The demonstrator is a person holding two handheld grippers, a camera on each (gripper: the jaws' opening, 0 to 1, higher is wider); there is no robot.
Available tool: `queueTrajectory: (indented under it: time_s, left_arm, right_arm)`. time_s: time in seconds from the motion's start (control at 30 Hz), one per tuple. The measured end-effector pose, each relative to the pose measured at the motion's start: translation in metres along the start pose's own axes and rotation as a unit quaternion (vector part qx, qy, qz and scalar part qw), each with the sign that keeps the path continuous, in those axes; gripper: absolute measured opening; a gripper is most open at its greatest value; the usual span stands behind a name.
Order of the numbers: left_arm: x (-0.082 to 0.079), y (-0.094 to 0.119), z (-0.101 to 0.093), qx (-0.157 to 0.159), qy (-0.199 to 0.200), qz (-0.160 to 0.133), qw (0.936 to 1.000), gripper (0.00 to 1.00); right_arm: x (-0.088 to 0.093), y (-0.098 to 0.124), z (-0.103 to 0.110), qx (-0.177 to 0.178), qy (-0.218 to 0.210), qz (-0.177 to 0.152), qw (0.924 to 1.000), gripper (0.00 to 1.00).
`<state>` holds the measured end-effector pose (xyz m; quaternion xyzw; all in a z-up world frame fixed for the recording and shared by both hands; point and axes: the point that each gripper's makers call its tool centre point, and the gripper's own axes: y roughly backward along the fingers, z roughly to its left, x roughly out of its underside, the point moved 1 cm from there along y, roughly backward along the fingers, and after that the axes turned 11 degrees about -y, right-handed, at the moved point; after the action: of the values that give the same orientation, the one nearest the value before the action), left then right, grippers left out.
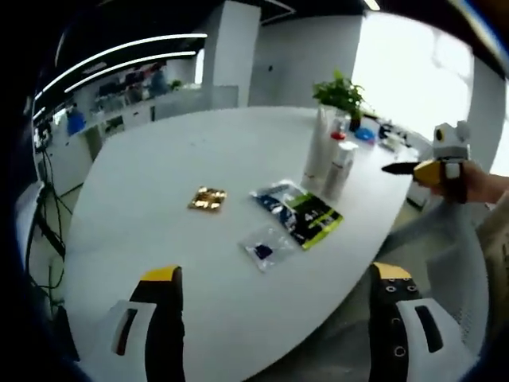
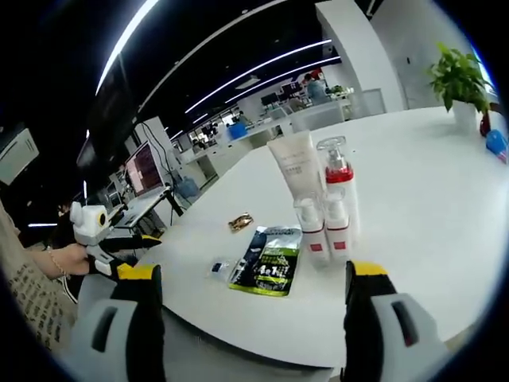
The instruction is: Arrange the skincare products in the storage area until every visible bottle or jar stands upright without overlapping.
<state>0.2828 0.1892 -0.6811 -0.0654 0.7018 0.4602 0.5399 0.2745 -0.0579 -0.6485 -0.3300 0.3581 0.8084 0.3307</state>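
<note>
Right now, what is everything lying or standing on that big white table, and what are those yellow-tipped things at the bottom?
Table: one, white, rounded, holding everything below.
Tube: one, white, standing upright at the back of the bottle group.
Pump bottle: one, clear top with a red band, upright beside the tube.
Small bottles: two, white with red labels, upright in front of the tube.
Sachet pack: one, dark with green and blue print, lying flat near the bottles.
Small clear packet: one, with a blue spot, flat beside the pack.
Gold packet: one, flat, apart from the rest.
Potted plant: one, green, far end.
Left gripper: yellow-tipped, jaws apart, empty.
Right gripper: yellow-tipped, jaws apart, empty.
</note>
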Motion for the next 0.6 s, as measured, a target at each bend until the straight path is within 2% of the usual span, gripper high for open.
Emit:
queueTrajectory:
  time_s: [0.27,0.6]
  left_arm:
    - [-0.0033,0.0035,0.0002,-0.012,-0.002,-0.009,0.9999,0.97]
    - [0.0007,0.0019,0.0002,-0.011,-0.002,0.002,0.9999,0.97]
  right_arm:
    - [0.0007,-0.0001,-0.0009,0.000,0.000,0.002,1.0000,0.96]
    - [0.0028,-0.0011,0.0002,-0.003,0.001,0.010,0.9999,0.95]
